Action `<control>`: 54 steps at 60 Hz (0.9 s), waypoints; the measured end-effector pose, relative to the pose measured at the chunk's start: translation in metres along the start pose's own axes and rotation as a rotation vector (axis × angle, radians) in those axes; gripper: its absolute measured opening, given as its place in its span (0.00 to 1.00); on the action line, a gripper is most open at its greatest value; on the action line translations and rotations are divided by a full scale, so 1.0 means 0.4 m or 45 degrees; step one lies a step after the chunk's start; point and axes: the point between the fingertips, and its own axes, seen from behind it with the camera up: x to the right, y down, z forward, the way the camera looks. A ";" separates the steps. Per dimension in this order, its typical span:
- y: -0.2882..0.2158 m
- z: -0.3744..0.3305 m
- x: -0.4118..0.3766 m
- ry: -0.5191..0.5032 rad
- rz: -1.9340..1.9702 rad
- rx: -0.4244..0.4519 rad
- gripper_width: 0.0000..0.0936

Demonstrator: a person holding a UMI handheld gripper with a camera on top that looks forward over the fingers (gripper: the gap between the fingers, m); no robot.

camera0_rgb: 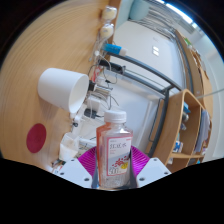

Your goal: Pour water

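A clear plastic bottle (pixel 115 150) with a pale cap and a pink-and-white label stands upright between my fingers, held well above the wooden table (pixel 45 45). My gripper (pixel 114 165) is shut on the bottle, the magenta pads (pixel 88 160) pressing its lower body from both sides. A white cup (pixel 64 88) lies tilted on the table beyond and to the left of the bottle, its open mouth facing the bottle. A red round coaster or lid (pixel 37 137) lies on the table nearer to me, left of the fingers.
A metal wire rack (pixel 100 92) with small items stands just behind the cup. A white box (pixel 109 13) and a blue-tipped object (pixel 114 48) lie farther off. The table's edge runs past the rack, with grey floor and wooden chairs (pixel 190 125) beyond.
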 end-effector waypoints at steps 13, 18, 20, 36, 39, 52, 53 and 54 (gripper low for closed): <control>-0.061 0.005 -0.025 -0.009 -0.400 0.098 0.48; -0.071 0.003 -0.039 -0.007 -0.500 0.106 0.48; -0.072 0.003 -0.045 -0.011 -0.529 0.109 0.48; -0.063 0.010 -0.035 0.009 -0.470 0.057 0.48; -0.061 0.008 -0.029 0.011 -0.401 0.047 0.48; 0.011 -0.022 0.001 0.006 0.231 -0.074 0.50; 0.016 -0.024 -0.006 -0.007 0.307 -0.086 0.50; 0.022 -0.025 -0.013 -0.020 0.383 -0.099 0.50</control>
